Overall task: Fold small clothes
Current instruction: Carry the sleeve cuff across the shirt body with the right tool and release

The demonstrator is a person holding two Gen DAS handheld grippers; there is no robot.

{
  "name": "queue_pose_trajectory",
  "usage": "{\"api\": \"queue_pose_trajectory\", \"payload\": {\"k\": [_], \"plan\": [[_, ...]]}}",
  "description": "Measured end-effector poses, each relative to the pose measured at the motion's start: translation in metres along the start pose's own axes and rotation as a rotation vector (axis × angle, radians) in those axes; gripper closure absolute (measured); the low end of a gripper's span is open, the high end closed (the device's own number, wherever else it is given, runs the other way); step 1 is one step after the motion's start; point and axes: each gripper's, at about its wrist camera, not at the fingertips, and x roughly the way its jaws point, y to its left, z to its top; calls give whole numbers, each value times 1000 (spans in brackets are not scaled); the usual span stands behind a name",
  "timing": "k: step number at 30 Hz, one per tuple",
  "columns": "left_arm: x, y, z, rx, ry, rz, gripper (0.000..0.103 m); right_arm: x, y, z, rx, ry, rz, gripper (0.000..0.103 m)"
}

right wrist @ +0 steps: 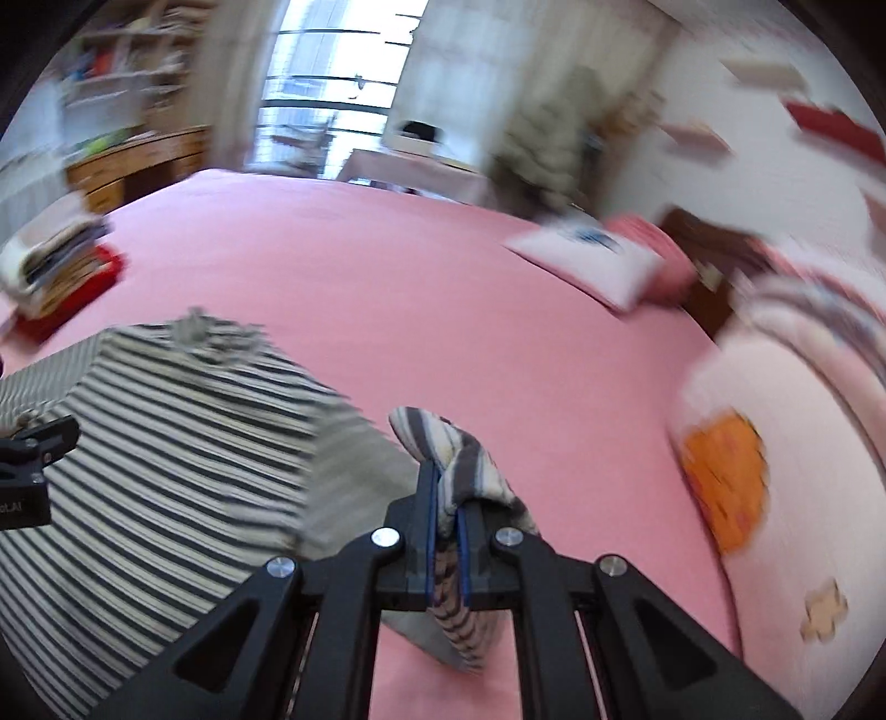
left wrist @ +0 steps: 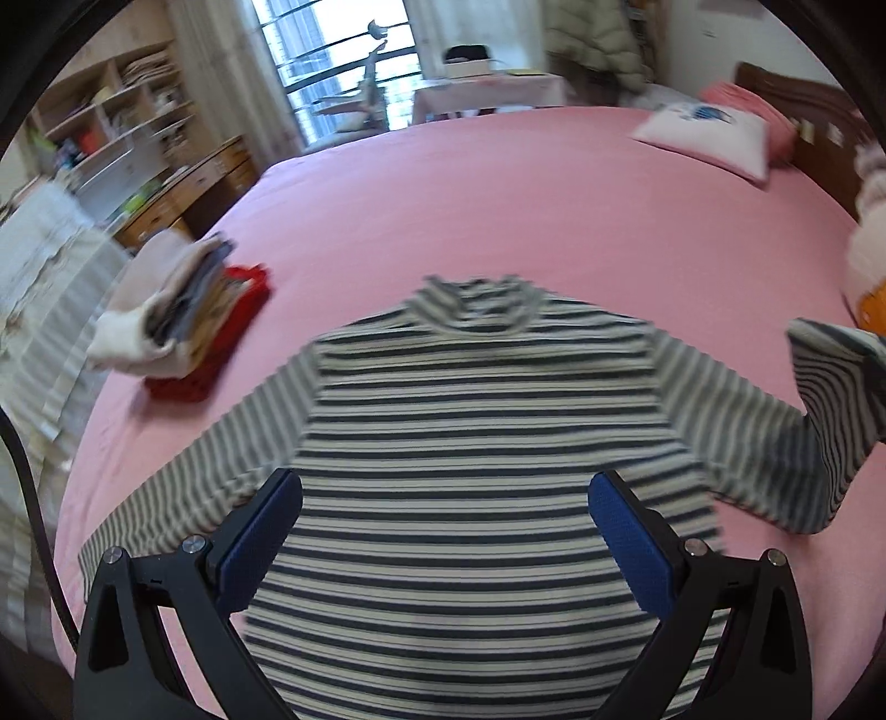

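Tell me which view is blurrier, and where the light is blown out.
Right wrist view is blurrier: the pillow and the pale bundle smear, while the claw and its pinched sleeve stay sharp. Left wrist view is milder, with streaking on the shirt. Both blow out at the window, and fisheye bends the bed.

A pink bed (left wrist: 498,210) fills the room; daylight comes through a barred window (left wrist: 338,61), with wooden shelves (left wrist: 116,122) left and a pillow (left wrist: 703,138) right.

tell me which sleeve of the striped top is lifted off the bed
The sleeve pinched in the right hand-held gripper is raised and bent. The other sleeve lies flat on the pink bed.
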Motion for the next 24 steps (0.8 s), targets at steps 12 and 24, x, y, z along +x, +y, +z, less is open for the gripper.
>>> {"api": "queue_pose_trajectory", "payload": {"k": [12,24], "plan": [[40,163,-22,-143,34,63,0,37,223,38,-176,-27,174,98],[91,228,-36,-188,69,75,1,37,332,-7,-433,-26,311,68]]}}
